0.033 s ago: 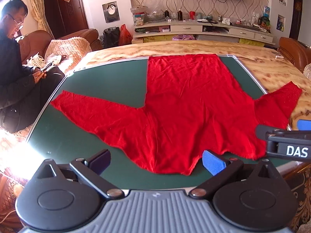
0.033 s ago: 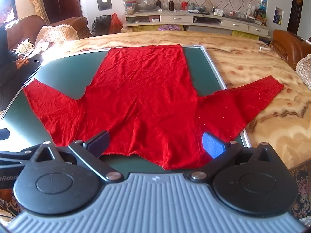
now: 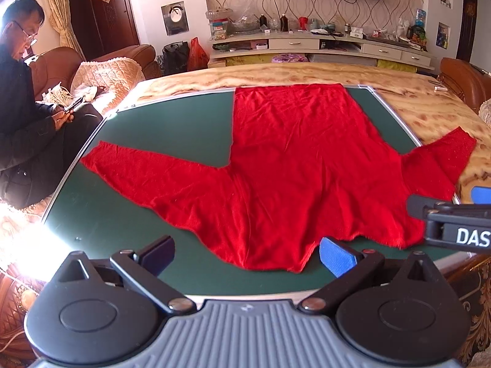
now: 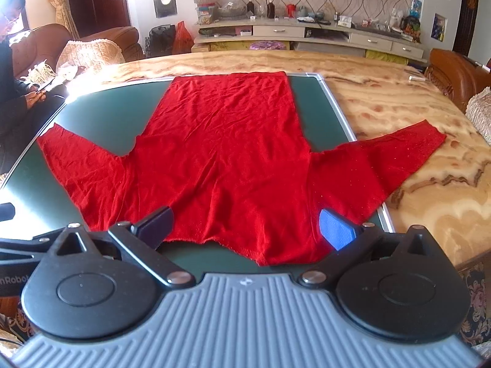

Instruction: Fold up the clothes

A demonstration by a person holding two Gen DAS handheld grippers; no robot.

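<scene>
A red long-sleeved top (image 3: 294, 165) (image 4: 227, 153) lies spread flat on a green mat (image 3: 165, 135) (image 4: 101, 113), neckline toward me and hem at the far edge. Its left sleeve (image 3: 147, 174) rests on the mat. The right sleeve (image 4: 383, 156) runs off the mat onto the marbled table. My left gripper (image 3: 247, 254) is open just short of the neckline. Over the near right shoulder, my right gripper (image 4: 245, 227) is also open. Neither holds cloth. The right gripper (image 3: 448, 199) also shows at the edge of the left wrist view.
The mat sits on a marbled table (image 4: 414, 116). A person (image 3: 27, 116) sits on a sofa at the left, looking at a phone. A brown armchair (image 4: 457, 73) stands at the right. A long cluttered TV cabinet (image 3: 322, 46) lines the back wall.
</scene>
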